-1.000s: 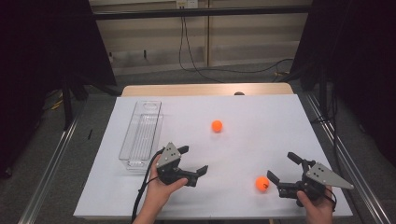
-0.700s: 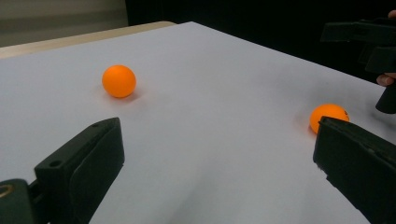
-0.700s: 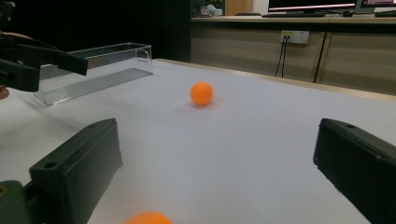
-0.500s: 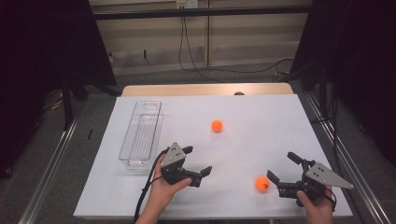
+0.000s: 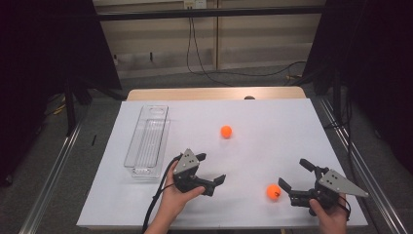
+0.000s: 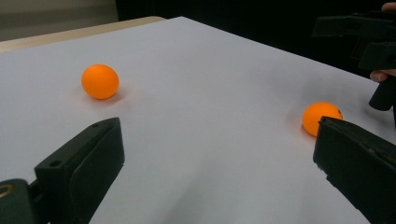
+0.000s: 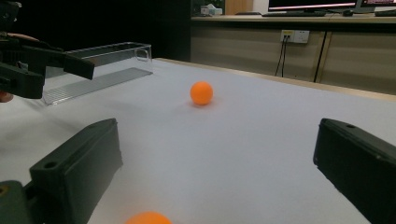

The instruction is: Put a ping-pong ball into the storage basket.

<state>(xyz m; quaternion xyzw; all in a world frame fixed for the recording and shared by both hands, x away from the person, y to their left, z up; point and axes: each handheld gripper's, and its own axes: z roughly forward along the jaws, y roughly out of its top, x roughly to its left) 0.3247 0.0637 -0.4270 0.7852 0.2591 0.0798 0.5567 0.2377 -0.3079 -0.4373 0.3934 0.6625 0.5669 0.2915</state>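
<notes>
Two orange balls lie on the white table. The far ball (image 5: 226, 131) rests mid-table and shows in the left gripper view (image 6: 100, 81) and the right gripper view (image 7: 201, 93). The near ball (image 5: 273, 191) sits by the front right, close to my right gripper (image 5: 292, 172), which is open and holds nothing. This ball peeks in at the bottom edge between the right jaws (image 7: 148, 218). My left gripper (image 5: 211, 167) is open and empty, pointing right toward the near ball (image 6: 321, 116). A clear plastic tray (image 5: 147, 140) lies at the left.
The tray (image 7: 98, 65) is long, narrow and empty, just behind my left hand. The right gripper (image 6: 369, 42) shows at the far right of the left gripper view. A wooden strip (image 5: 214, 93) borders the table's far edge; metal rails run along both sides.
My left gripper has shifted a little to the right, toward the near ball. The right gripper and both balls have stayed put.
</notes>
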